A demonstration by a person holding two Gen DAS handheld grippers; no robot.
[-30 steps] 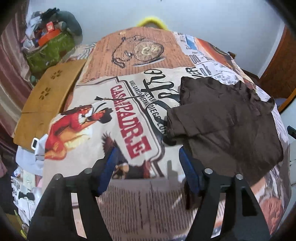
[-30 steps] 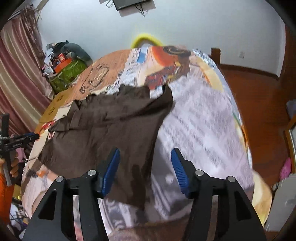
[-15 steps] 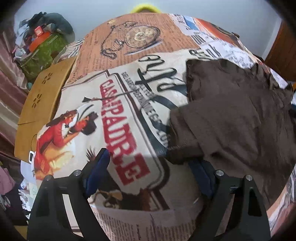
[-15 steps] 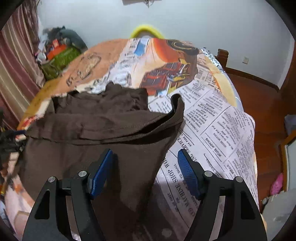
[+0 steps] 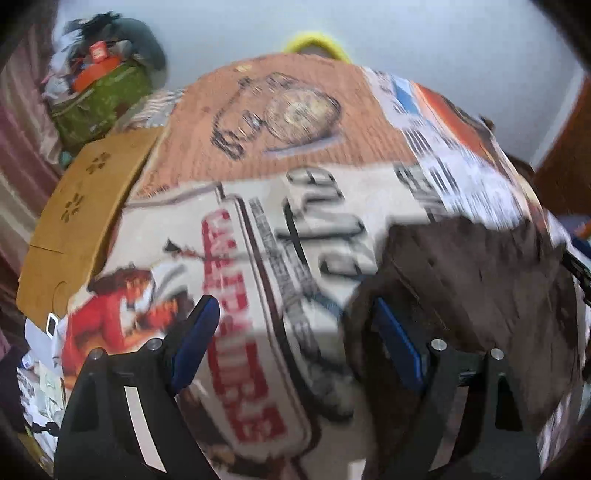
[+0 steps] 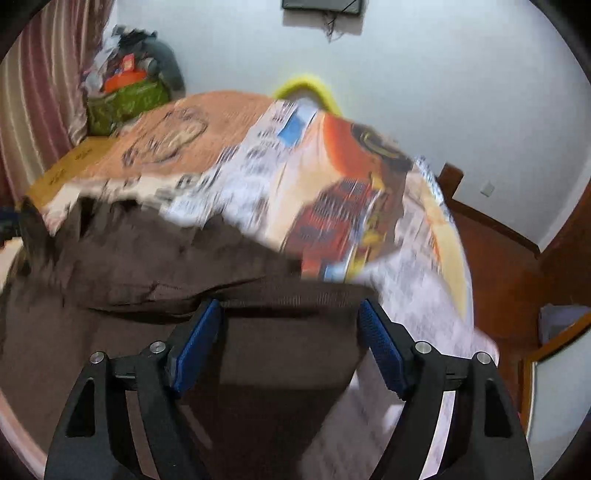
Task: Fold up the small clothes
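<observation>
Where left blurs: wall screen [image 6: 320,4] (rightward)

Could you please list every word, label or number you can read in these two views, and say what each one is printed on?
None reads with certainty; both views are motion-blurred.
Large red block letters on the printed bedcover: blurred, no whole word legible.
Big black script beside them: unreadable.
Newspaper-style columns on the bedcover: too small and smeared.
Orange box on the far clutter pile: markings too small.
Brown garment: no visible print.
</observation>
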